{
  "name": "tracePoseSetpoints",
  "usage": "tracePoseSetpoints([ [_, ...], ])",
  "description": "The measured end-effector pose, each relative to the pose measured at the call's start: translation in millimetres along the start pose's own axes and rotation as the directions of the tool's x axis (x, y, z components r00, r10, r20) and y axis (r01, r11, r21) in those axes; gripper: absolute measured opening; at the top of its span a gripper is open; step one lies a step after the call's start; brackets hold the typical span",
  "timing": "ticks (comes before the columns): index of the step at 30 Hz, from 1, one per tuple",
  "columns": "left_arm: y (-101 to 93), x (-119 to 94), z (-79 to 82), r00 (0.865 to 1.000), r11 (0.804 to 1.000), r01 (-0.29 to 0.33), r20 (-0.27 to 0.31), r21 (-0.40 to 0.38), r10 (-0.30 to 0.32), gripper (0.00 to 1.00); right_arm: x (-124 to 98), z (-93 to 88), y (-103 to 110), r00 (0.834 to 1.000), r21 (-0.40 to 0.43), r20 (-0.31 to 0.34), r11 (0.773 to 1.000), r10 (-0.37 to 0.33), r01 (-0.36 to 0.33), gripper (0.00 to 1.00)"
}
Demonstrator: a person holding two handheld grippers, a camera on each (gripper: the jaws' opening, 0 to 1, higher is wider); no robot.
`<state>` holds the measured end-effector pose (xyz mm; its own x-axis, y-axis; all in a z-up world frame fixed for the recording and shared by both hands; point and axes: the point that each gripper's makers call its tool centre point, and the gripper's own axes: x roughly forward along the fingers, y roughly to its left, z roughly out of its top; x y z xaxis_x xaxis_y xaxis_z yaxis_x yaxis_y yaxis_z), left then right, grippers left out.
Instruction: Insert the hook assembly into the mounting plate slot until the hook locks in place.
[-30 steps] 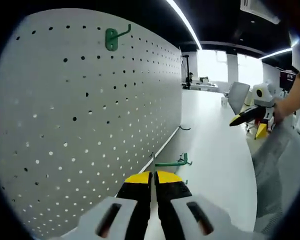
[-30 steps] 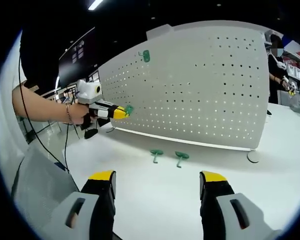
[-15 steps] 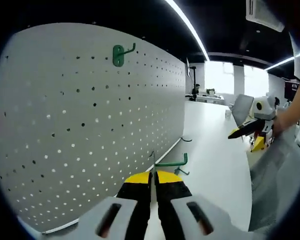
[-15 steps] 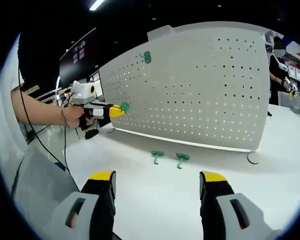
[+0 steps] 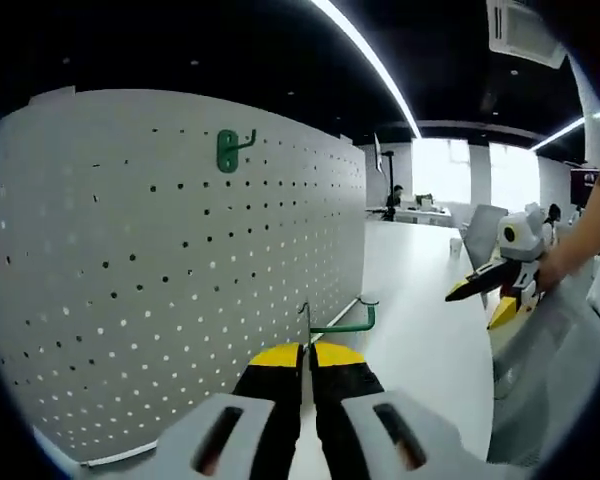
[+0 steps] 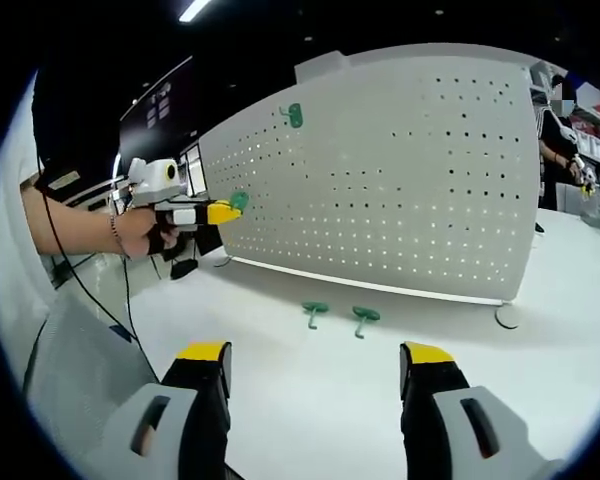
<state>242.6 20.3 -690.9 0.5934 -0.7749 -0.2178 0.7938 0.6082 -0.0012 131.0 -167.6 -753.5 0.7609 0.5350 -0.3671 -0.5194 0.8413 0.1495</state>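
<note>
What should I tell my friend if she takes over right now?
Left hand-held gripper: shut on a green hook, held up near the pegboard.
Right hand-held gripper: open, holding nothing, low over the white table.
One hook already hangs high on the pegboard. Two spare hooks lie on the table in front of it.
Left to do: push the held hook into a pegboard hole until it locks.

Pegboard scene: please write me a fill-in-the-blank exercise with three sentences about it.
1. The left tongs are shut on a green ____.
2. One green hook already hangs near the ____ of the pegboard.
3. ____ spare hooks lie on the white table.

Missing words: hook; top; Two
</note>
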Motion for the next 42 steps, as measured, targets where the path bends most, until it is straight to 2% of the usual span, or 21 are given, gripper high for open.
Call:
tracePoseSetpoints([
  [7, -8.9, -6, 9.3, 0.999, 0.999, -0.008, 0.053, -0.036, 0.01, 0.02, 0, 0.3, 0, 1.0, -0.001, -0.001, 1.0, -0.001, 0.001, 0.66],
  [11, -15.7, -11, 12.3, 0.998, 1.0, -0.005, 0.066, -0.028, 0.007, 0.02, 0, 1.9, 0, 1.0, 0.002, 0.007, 1.0, 0.001, -0.001, 0.66],
  [20, -25.6, -22, 30.1, 0.991, 0.998, -0.007, 0.131, -0.057, 0.014, 0.02, 0, 2.3, 1, 1.0, 0.001, 0.01, 1.0, 0.003, -0.003, 0.66],
  [26, -29.7, -29, 45.4, 0.982, 0.996, -0.005, 0.188, -0.085, 0.021, 0.02, 0, 2.4, 1, 1.0, 0.001, 0.011, 1.0, 0.004, -0.004, 0.66],
  [32, -32.1, -35, 56.6, 0.976, 0.996, -0.01, 0.216, -0.092, 0.03, 0.02, 0, 2.4, 2, 1.0, -0.001, 0.009, 1.0, 0.008, -0.008, 0.66],
  [42, -32.2, -40, 63.9, 0.971, 0.995, -0.017, 0.236, -0.093, 0.039, 0.02, 0, 1.6, 3, 1.0, -0.004, 0.005, 1.0, 0.01, -0.01, 0.66],
])
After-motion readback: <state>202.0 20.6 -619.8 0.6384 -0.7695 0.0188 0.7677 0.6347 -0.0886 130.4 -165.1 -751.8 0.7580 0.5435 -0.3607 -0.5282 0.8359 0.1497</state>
